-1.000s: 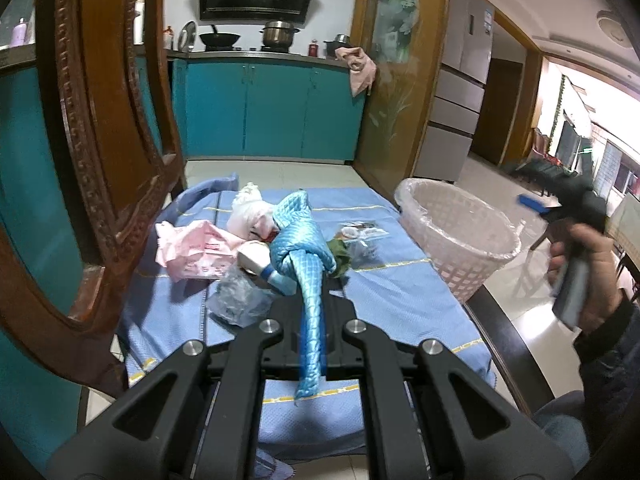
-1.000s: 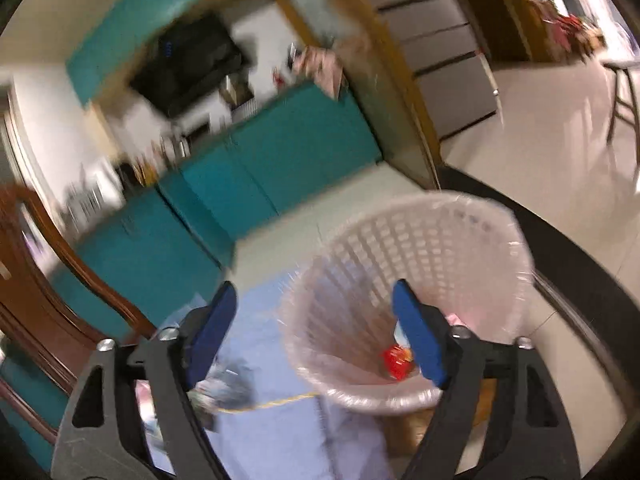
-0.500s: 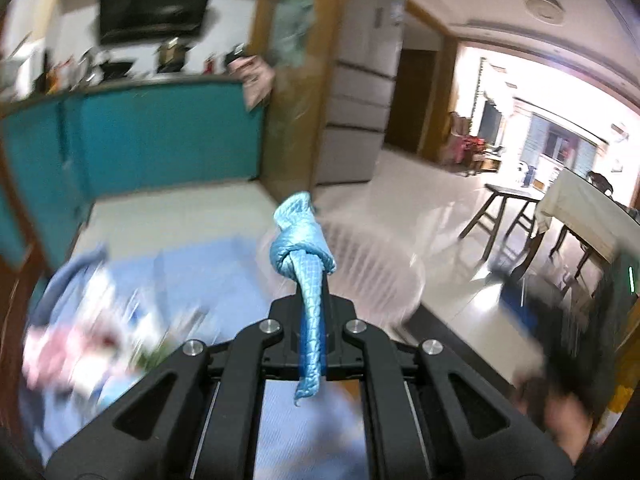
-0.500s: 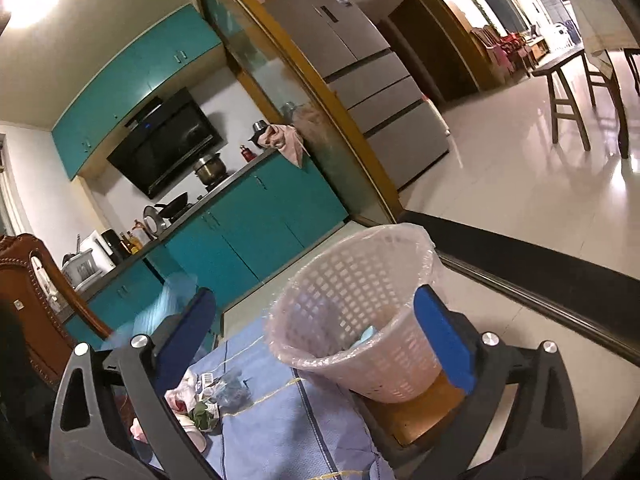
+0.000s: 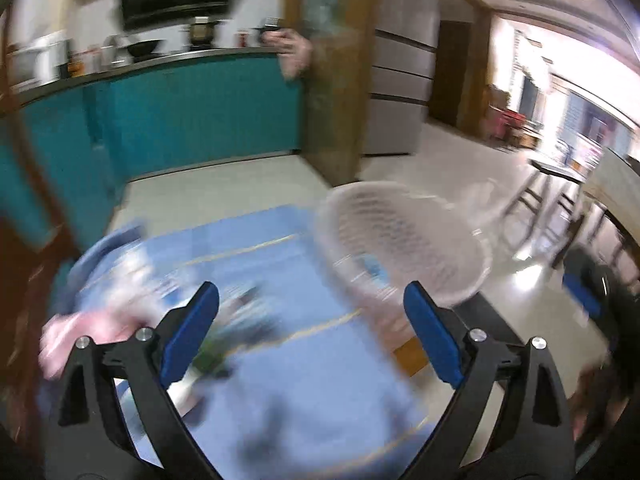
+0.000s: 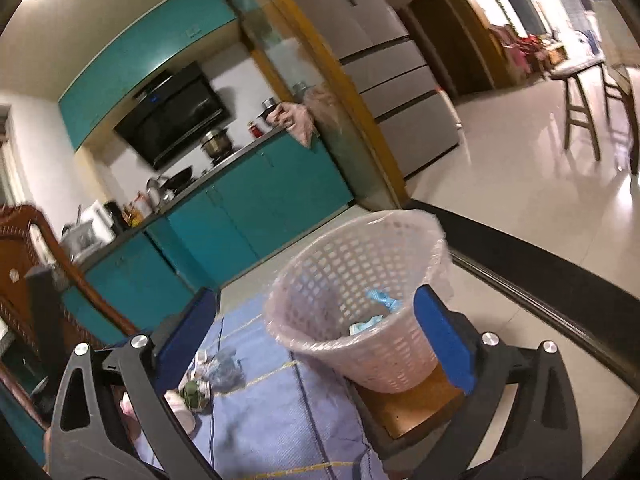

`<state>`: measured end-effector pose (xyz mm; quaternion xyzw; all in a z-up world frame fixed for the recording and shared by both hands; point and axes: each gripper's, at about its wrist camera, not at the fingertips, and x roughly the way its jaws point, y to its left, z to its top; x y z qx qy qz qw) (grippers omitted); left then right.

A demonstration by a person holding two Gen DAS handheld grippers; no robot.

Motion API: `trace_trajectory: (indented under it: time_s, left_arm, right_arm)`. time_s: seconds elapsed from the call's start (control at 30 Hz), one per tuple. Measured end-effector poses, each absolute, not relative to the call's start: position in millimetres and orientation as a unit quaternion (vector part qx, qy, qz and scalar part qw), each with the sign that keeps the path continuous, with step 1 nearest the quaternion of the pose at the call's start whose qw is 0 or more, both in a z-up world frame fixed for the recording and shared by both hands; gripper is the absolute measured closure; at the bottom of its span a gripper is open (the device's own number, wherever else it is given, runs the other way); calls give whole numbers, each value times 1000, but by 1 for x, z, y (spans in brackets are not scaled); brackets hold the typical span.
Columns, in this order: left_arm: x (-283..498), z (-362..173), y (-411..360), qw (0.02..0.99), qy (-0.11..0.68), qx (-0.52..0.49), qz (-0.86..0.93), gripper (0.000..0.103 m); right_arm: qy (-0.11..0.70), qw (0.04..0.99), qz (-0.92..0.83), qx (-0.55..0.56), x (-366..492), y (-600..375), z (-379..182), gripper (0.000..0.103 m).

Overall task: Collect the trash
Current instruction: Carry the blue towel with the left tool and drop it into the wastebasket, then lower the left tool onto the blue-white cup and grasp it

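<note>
Both the left claw and right claw gape wide, empty; blue wrapper lies in the basket at the counter's right edge. Next: reach the litter pile near its left edge

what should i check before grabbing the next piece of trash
1. Left gripper empty and open: ok, nothing between its blue pads.
2. Right gripper open and empty: ok.
3. Blue wrapper in the basket: ok, blue pieces lie inside.
4. Trash left on the cloth: ok, a small pile sits left of the basket.
5. Left view sharp enough to aim: not ok, it is motion-blurred.
6. Basket steady on its wooden stand: cannot tell.
</note>
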<state>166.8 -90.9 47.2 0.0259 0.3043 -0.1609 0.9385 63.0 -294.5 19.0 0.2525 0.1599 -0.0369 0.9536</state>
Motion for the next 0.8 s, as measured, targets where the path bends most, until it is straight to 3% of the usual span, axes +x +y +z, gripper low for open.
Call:
trace_trajectory:
  time_s: [0.3, 0.8]
  left_arm:
    - [61, 21, 37, 958, 279, -28, -55, 3]
    - [52, 19, 31, 957, 283, -16, -63, 3]
  right_arm:
    - [228, 964, 70, 119, 63, -206, 16, 6]
    - [241, 963, 103, 70, 43, -166, 10, 6]
